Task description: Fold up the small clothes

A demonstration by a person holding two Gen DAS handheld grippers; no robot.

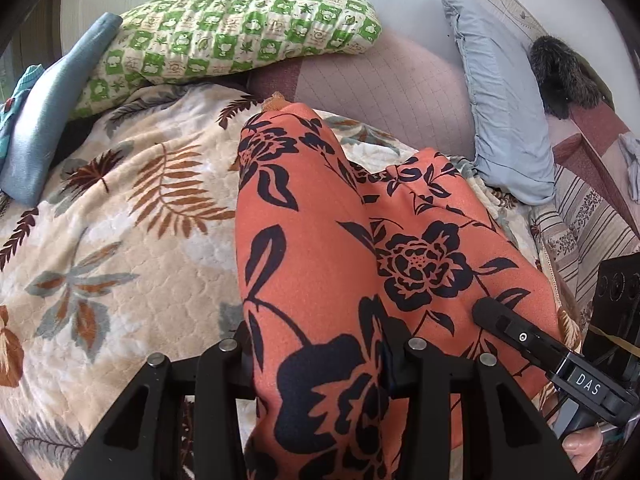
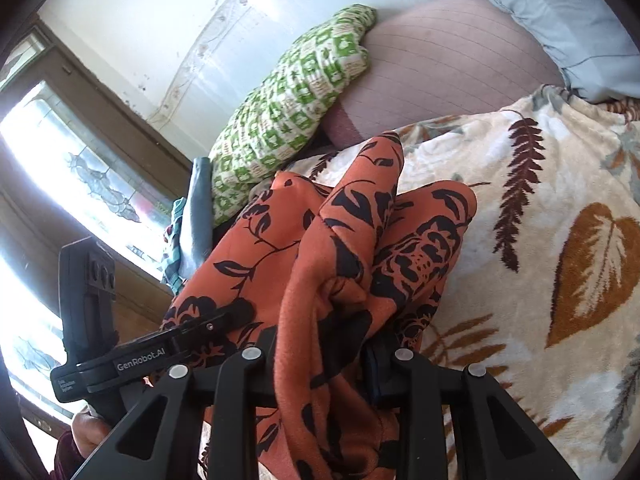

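Your left gripper [image 1: 320, 364] is clenched on the orange garment with black flower print [image 1: 320, 216], and your right gripper [image 2: 324, 360] grips a bunched fold of the same cloth. It hangs between them above the cream leaf-patterned blanket [image 1: 120, 208]. The green-checked pillow [image 1: 240, 28] lies at the far side.
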